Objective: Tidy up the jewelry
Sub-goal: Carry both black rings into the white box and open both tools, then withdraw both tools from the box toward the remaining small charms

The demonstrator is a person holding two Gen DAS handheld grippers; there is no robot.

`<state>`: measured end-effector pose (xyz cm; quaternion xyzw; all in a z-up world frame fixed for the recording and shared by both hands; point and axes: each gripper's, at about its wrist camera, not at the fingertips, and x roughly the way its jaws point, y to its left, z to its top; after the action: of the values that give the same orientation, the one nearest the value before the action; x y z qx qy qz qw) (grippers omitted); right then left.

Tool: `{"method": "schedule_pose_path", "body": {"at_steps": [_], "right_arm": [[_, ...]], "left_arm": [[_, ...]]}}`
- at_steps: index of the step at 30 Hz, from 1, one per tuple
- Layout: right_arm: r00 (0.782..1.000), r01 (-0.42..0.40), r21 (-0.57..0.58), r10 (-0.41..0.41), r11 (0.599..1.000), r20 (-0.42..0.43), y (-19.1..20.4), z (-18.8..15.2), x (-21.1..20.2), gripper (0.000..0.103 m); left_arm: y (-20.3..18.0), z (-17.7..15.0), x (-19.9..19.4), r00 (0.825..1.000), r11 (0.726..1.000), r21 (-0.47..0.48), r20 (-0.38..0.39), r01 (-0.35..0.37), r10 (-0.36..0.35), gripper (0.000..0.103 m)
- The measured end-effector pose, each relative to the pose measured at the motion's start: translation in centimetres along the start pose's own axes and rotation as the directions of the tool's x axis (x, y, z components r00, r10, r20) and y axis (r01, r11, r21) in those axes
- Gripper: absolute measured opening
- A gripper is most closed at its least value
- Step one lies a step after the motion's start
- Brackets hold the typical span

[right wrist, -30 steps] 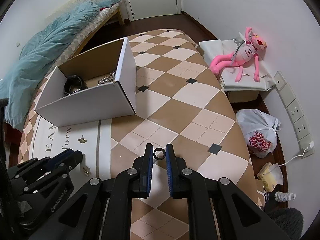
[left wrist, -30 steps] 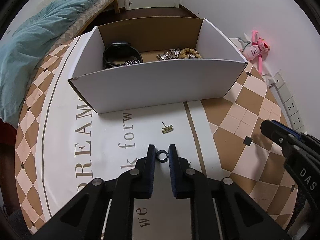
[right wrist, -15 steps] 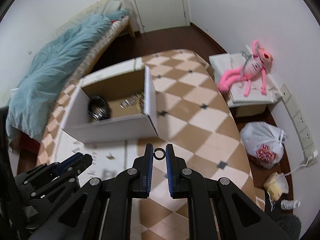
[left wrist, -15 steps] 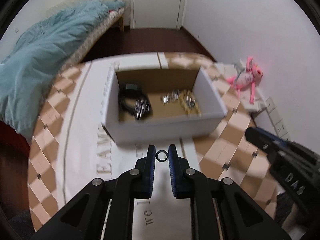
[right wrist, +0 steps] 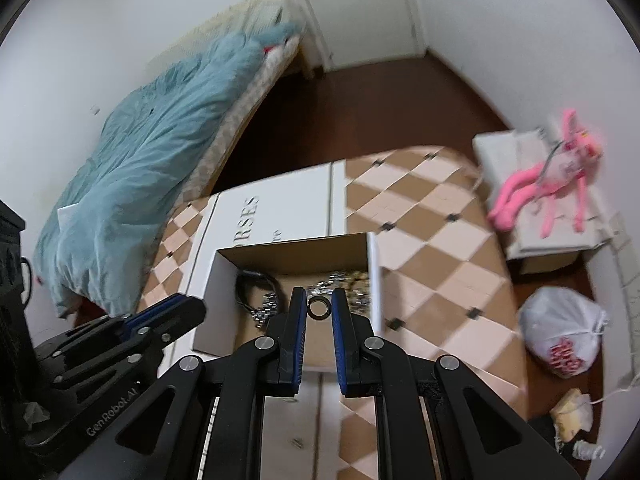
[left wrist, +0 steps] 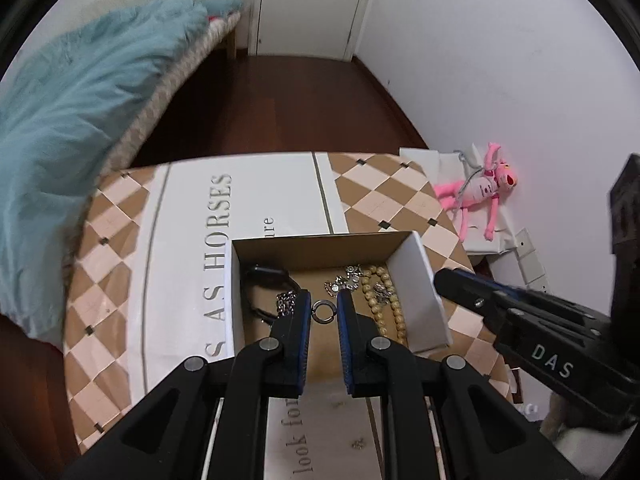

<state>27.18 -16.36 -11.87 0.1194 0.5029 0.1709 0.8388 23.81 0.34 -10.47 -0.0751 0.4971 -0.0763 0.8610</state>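
My left gripper (left wrist: pixel 323 312) is shut on a small silver ring (left wrist: pixel 322 305) and holds it above the open white cardboard box (left wrist: pixel 420 280). My right gripper (right wrist: pixel 319 307) is shut on a small dark ring (right wrist: pixel 319 300), also above the box (right wrist: pixel 374 272). Inside the box lie a black watch (left wrist: pixel 264 280), silver chains (left wrist: pixel 285 303) and a wooden bead bracelet (left wrist: pixel 386 300). The right gripper also shows in the left wrist view (left wrist: pixel 444 280), beside the box's right wall. A small earring (left wrist: pixel 357 445) lies on the tablecloth in front of the box.
The box stands on a table with a checkered, lettered tablecloth (left wrist: pixel 192 240). A bed with a teal blanket (left wrist: pixel 80 92) is to the left. A pink plush toy (left wrist: pixel 480 192) and a white plastic bag (right wrist: pixel 562 336) are to the right by the wall.
Both grippers have risen and moved forward from low over the tablecloth to above the box, each still holding its ring. The box interior now lies under the fingertips.
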Motion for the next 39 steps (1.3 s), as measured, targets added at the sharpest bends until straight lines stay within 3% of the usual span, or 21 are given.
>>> {"method": "schedule_pose_path", "body": {"at_steps": [6, 10, 12, 13, 14, 19, 23, 26, 28, 30, 39], "right_arm": [[0.984, -0.044, 0.035, 0.05, 0.998, -0.17, -1.0, 1.7, 4.8, 0.013], [0.971, -0.036, 0.054, 0.048, 0.998, -0.235, -1.3, 1.9, 6.4, 0.014], [0.97, -0.026, 0.054, 0.038, 0.998, -0.24, -1.3, 2.0, 6.6, 0.02], [0.971, -0.02, 0.049, 0.031, 0.999, -0.237, -1.3, 2.1, 6.5, 0.031], [0.973, -0.013, 0.044, 0.023, 0.999, -0.231, -1.3, 2.2, 6.4, 0.035], [0.982, 0.033, 0.005, -0.032, 0.999, -0.189, -1.0, 2.7, 5.2, 0.035], [0.981, 0.131, -0.053, -0.137, 0.99, -0.139, -0.9, 2.5, 3.9, 0.035], [0.969, 0.213, -0.095, -0.222, 0.972, -0.105, -0.7, 2.0, 3.2, 0.043], [0.961, 0.253, -0.122, -0.265, 0.96, -0.085, -0.6, 1.6, 3.0, 0.073], [0.95, 0.289, -0.146, -0.302, 0.946, -0.077, -0.4, 1.0, 3.0, 0.088], [0.94, 0.335, -0.165, -0.341, 0.928, -0.006, 1.0, -0.1, 0.6, 0.097]], "left_arm": [[1.1, 1.6, 2.9, 0.993, 0.997, -0.057, -0.11, 0.043, -0.049, 0.011], [1.8, 2.3, 4.3, 0.985, 0.994, -0.103, -0.169, 0.026, -0.044, 0.015], [1.9, 2.6, 4.1, 0.988, 0.995, -0.096, -0.156, -0.001, -0.014, 0.032], [1.9, 2.8, 3.8, 0.989, 0.996, -0.092, -0.145, -0.014, 0.001, 0.055], [2.0, 2.9, 3.4, 0.991, 0.996, -0.09, -0.132, -0.025, 0.013, 0.074], [2.7, 3.2, 2.2, 0.994, 0.994, -0.089, -0.098, -0.066, 0.057, 0.077], [3.0, 2.3, 1.4, 0.987, 0.987, -0.068, -0.069, -0.147, 0.142, 0.094], [3.3, 1.4, 1.1, 0.98, 0.979, -0.056, -0.047, -0.196, 0.193, 0.095], [3.3, 0.5, 1.0, 0.973, 0.972, -0.047, -0.035, -0.229, 0.227, 0.095], [3.5, -0.2, 1.0, 0.97, 0.969, -0.042, -0.039, -0.242, 0.24, 0.096], [3.1, -1.3, -1.6, 0.963, 0.962, -0.048, 0.017, -0.267, 0.268, 0.097]]}}
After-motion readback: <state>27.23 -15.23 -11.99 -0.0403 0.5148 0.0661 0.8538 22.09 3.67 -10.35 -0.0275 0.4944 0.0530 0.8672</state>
